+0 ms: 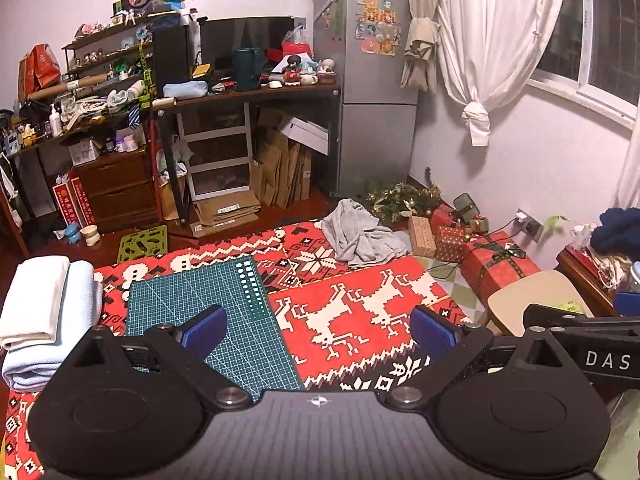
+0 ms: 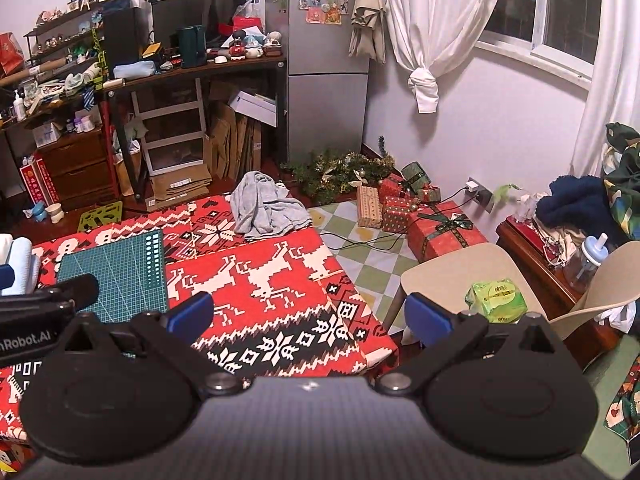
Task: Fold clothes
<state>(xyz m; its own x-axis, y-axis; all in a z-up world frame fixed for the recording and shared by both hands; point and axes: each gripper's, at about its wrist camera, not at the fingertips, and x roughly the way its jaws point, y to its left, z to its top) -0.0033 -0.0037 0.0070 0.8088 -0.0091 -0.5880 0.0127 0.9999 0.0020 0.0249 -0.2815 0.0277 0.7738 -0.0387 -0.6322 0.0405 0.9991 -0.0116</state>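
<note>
Left wrist view gave us the table, covered by a red cloth with white reindeer and snowflake patterns. On its left part lay a green cutting mat, and at the left edge sat a stack of folded towels, a cream one on a pale blue one. At the far edge of the cloth we saw the task's thing, a crumpled grey garment, lying unfolded and well apart from both tools.

We held the left gripper above the near part of the table with its blue pads spread wide and nothing between them. The right gripper hung over the table's right corner, its pads likewise spread wide and empty; in its own view the grey garment sat far ahead of it.

Beyond the table we saw a cluttered desk with shelves, flattened cardboard beneath it, and a grey fridge with magnets. White knotted curtains hung by the window. Wrapped gift boxes and a tinsel garland lay on the floor by the wall, and a beige chair beside the table carried a green packet.
</note>
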